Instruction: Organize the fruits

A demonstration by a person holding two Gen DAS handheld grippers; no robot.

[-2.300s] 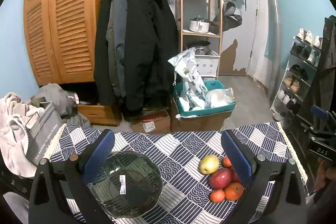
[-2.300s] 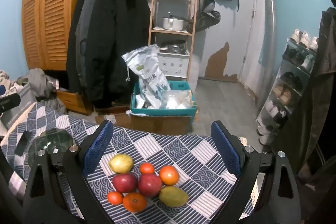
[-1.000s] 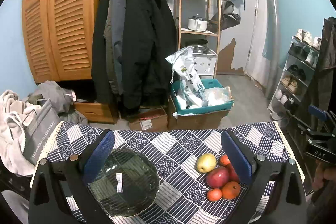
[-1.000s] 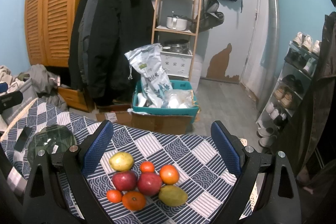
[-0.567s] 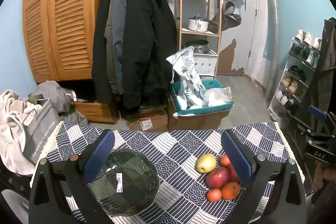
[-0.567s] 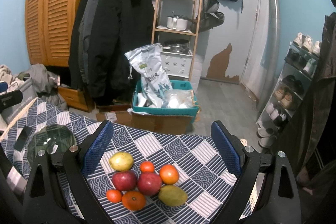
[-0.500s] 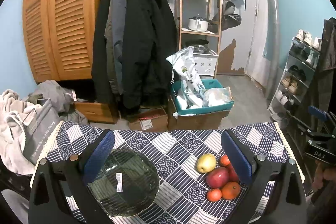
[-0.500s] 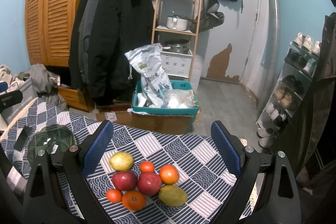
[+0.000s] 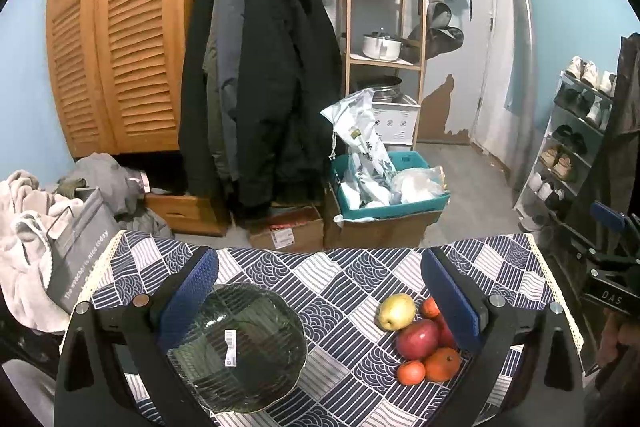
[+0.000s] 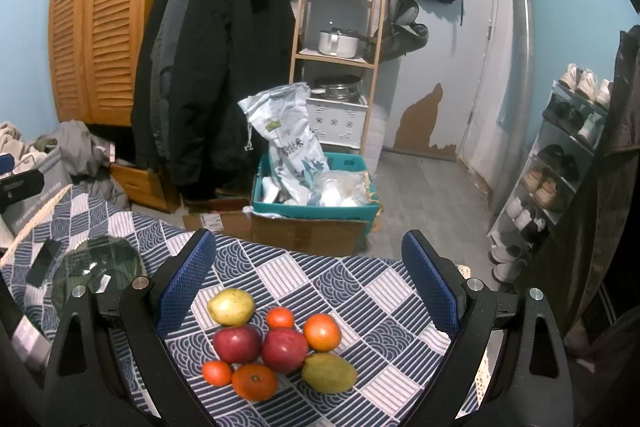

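Observation:
A pile of fruit lies on the blue patterned tablecloth [image 10: 360, 291]: a yellow pear [image 10: 231, 306], two red apples [image 10: 237, 343], several oranges [image 10: 254, 381] and a green mango [image 10: 329, 372]. A dark glass bowl [image 9: 236, 343] with a white sticker sits to the left of the fruit; it also shows in the right wrist view [image 10: 98, 273]. My left gripper [image 9: 320, 291] is open above the table, with the bowl by its left finger and the fruit [image 9: 417, 338] by its right finger. My right gripper [image 10: 308, 283] is open and empty above the fruit pile.
A black phone [image 10: 44, 261] lies on the table left of the bowl. Beyond the far table edge stand cardboard boxes [image 9: 376, 227] with a teal bin, hanging coats [image 9: 260, 87], a wooden shelf and a shoe rack [image 9: 576, 147]. Laundry lies at the left.
Both grippers have stayed almost still, with only a slight drift of the views since 2.3 s ago. The fruit and the bowl have not moved.

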